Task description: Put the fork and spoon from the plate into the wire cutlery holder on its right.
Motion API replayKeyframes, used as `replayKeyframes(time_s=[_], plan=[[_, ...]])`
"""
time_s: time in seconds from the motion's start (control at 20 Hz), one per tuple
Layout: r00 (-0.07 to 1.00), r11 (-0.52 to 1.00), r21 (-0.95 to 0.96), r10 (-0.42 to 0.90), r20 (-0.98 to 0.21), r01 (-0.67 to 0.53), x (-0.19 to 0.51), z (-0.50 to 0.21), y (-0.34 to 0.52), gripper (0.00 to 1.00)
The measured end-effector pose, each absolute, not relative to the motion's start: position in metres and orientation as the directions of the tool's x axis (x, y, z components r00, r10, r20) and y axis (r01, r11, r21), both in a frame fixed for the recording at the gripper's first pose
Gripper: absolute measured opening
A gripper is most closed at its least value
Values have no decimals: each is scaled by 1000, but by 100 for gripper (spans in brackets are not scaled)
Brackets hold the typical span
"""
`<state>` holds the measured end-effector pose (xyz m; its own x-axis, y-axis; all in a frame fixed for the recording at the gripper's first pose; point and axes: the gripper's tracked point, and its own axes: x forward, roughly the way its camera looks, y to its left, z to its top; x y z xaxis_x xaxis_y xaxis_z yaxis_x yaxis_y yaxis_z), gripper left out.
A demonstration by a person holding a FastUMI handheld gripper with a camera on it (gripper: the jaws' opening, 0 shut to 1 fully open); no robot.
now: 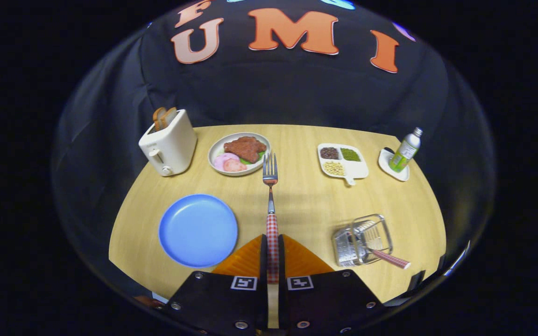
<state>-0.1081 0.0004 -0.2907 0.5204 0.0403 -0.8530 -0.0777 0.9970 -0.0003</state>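
Wooden bench point(306, 205) below; my tongs point(272, 261) clamped on fork point(270, 186) handle. Holder point(362, 240), ahead-right, lies tipped: fork may slide out.

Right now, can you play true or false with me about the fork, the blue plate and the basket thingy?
1. The gripper holds the fork by its checked handle. True.
2. The blue plate has a spoon on it. False: it is bare.
3. The wire cutlery holder already has a checked-handled utensil in it. True.
4. The toaster has no bread. False: slices stick out of its top.
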Motion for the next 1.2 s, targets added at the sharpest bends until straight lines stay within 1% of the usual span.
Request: replayKeyframes(time_s=[0.25,0.4,0.7,0.95,1.2], plan=[[485,999,-40,-28,-874,-15,-114,-276,-77,9],[447,999,-42,-29,-894,-20,-117,-269,-106,9],[265,999,31,40,-963,-38,-137,-275,-119,9],[133,997,46,55,-990,-67,-154,-281,-120,9],[-5,995,36,36,-999,-91,-176,-280,-129,9]])
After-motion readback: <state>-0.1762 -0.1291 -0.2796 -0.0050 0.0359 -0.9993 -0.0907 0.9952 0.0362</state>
